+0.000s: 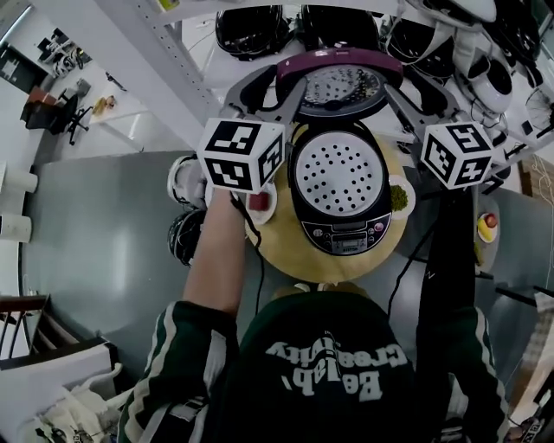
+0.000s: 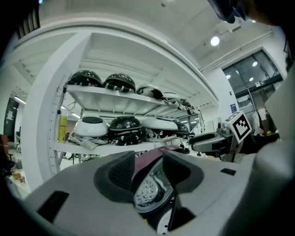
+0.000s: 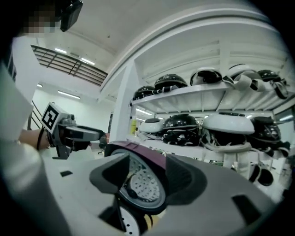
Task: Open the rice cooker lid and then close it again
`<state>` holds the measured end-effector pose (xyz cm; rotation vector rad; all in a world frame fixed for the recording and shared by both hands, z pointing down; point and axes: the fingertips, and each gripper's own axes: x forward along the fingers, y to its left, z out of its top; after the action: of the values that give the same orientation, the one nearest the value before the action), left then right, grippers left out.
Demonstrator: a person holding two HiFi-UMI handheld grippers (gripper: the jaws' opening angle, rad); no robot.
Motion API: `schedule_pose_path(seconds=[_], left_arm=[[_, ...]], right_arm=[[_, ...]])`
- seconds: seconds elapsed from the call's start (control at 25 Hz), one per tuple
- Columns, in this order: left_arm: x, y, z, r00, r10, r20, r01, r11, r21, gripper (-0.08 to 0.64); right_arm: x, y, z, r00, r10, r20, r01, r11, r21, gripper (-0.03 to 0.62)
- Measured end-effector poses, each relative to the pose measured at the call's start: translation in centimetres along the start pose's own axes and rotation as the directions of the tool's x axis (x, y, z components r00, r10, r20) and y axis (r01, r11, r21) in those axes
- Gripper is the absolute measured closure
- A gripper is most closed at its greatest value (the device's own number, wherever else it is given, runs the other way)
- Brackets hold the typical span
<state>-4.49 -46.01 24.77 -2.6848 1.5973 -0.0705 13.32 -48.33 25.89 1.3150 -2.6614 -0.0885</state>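
Observation:
The rice cooker (image 1: 339, 186) stands on a round wooden table (image 1: 286, 251) with its white perforated inner cover showing. Its purple-rimmed lid (image 1: 339, 82) stands upright at the back. My left gripper (image 1: 290, 86) reaches the lid's left edge and my right gripper (image 1: 394, 86) its right edge. In the left gripper view the lid (image 2: 147, 191) sits between the jaws of that gripper (image 2: 148, 163), with slack beside the pads. The right gripper view shows the same: the lid (image 3: 140, 186) lies within the spread jaws of that gripper (image 3: 140, 170). Both grippers are open.
A white shelf rack (image 1: 156, 60) with several helmets (image 1: 260, 26) rises right behind the table. Small dishes sit beside the cooker, one with something red (image 1: 260, 203), one with something green (image 1: 399, 197). Two helmets (image 1: 183, 182) lie left of the table.

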Motion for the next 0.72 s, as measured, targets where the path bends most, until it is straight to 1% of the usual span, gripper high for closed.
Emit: schedule_pose_path(seconds=[0.12, 0.28, 0.32, 0.4, 0.44, 0.48, 0.52, 0.6, 0.72], left_arm=[[1.6, 0.7, 0.5, 1.000, 0.002, -0.014, -0.002, 1.000, -0.008, 0.364], [3.5, 1.3, 0.6, 1.000, -0.001, -0.026, 0.000, 0.999, -0.038, 0.350], [4.0, 1.4, 0.4, 0.999, -0.005, -0.033, 0.003, 0.999, -0.046, 0.347], [4.7, 1.6, -0.3, 0.999, -0.010, -0.051, 0.006, 0.998, -0.067, 0.334], [5.0, 1.7, -0.6, 0.998, -0.009, -0.057, 0.005, 0.997, -0.081, 0.329], [5.2, 1.8, -0.9, 0.998, -0.007, -0.056, 0.001, 0.996, -0.093, 0.322], [5.3, 1.8, -0.9, 0.999, -0.004, -0.052, -0.001, 0.995, -0.102, 0.321], [5.4, 1.8, -0.9, 0.999, -0.004, -0.047, -0.001, 0.994, -0.106, 0.321], [5.2, 1.7, -1.0, 0.999, -0.005, -0.043, 0.000, 0.994, -0.109, 0.321]], right_arm=[[2.0, -0.9, 0.9, 0.999, 0.041, 0.009, -0.041, 0.999, 0.013, 0.291], [3.7, -2.2, 1.5, 0.995, 0.092, 0.029, -0.094, 0.992, 0.086, 0.291], [4.3, -2.4, 1.3, 0.994, 0.107, 0.022, -0.109, 0.988, 0.109, 0.287], [5.7, -2.4, 0.4, 0.989, 0.150, -0.008, -0.146, 0.976, 0.161, 0.245], [6.2, -2.2, -0.1, 0.985, 0.170, -0.024, -0.163, 0.969, 0.183, 0.236], [6.6, -2.1, -0.4, 0.982, 0.184, -0.032, -0.174, 0.965, 0.198, 0.218], [6.7, -2.1, -0.5, 0.981, 0.190, -0.036, -0.179, 0.962, 0.207, 0.213], [6.7, -2.1, -0.7, 0.979, 0.196, -0.048, -0.183, 0.964, 0.195, 0.213], [6.6, -1.7, -1.3, 0.978, 0.186, -0.098, -0.175, 0.978, 0.113, 0.216]])
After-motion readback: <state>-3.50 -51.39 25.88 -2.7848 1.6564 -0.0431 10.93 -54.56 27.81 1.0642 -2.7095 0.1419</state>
